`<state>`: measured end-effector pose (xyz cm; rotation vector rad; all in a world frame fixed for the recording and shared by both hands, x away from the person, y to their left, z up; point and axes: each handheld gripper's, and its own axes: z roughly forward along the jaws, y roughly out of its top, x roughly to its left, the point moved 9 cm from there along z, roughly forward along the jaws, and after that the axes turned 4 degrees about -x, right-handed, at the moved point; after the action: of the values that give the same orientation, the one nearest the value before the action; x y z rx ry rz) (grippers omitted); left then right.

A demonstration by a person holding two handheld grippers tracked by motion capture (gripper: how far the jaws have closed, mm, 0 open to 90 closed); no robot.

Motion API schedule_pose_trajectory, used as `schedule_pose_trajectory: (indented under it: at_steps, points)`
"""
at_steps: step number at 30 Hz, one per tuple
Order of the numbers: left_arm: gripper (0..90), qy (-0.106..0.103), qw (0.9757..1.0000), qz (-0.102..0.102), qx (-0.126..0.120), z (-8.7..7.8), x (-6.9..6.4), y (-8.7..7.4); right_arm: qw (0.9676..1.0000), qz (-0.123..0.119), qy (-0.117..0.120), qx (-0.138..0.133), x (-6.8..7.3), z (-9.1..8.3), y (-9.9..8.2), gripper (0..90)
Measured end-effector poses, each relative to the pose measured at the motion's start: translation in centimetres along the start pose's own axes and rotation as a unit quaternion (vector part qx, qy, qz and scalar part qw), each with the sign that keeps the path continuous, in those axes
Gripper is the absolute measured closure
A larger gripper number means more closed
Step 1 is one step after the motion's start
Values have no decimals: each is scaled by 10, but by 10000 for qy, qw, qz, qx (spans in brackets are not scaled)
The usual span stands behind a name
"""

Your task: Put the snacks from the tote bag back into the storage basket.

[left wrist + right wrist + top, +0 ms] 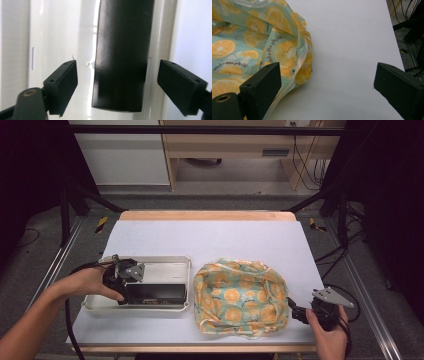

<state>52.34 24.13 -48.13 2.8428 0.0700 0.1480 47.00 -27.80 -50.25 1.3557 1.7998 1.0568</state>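
The left claw (117, 85) stood wide over the black box (122, 55) in the white tray (167, 265), gripping nothing. The right claw (324, 87) gaped empty beside the orange-print bag (240, 295) on the counter (210, 237). Next, it likely needed to close on the bag's rim.

Even overhead light on the white table (210, 240), surroundings dark; glare streaks on the glossy tray (62, 30), nearby jaws slightly soft in both gripper views, high view mildly grainy.

Flat glossy black slab (121, 55) lies in the white tray (102, 306) – along its near wall, unheld.
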Motion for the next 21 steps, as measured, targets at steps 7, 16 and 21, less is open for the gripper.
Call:
schedule_pose_trajectory:
  at_steps: [7,16,21]
  points:
    - [116,94,9998,-102,-169,-7,3,6,10000,15,4,-3,0,0,0,82]
    - [86,216,9991,-182,-332,-14,2,16,10000,-28,-7,-1,0,0,0,81]
    - [84,314,9983,-230,-433,-19,2,24,10000,-8,6,6,1,1,0,81]
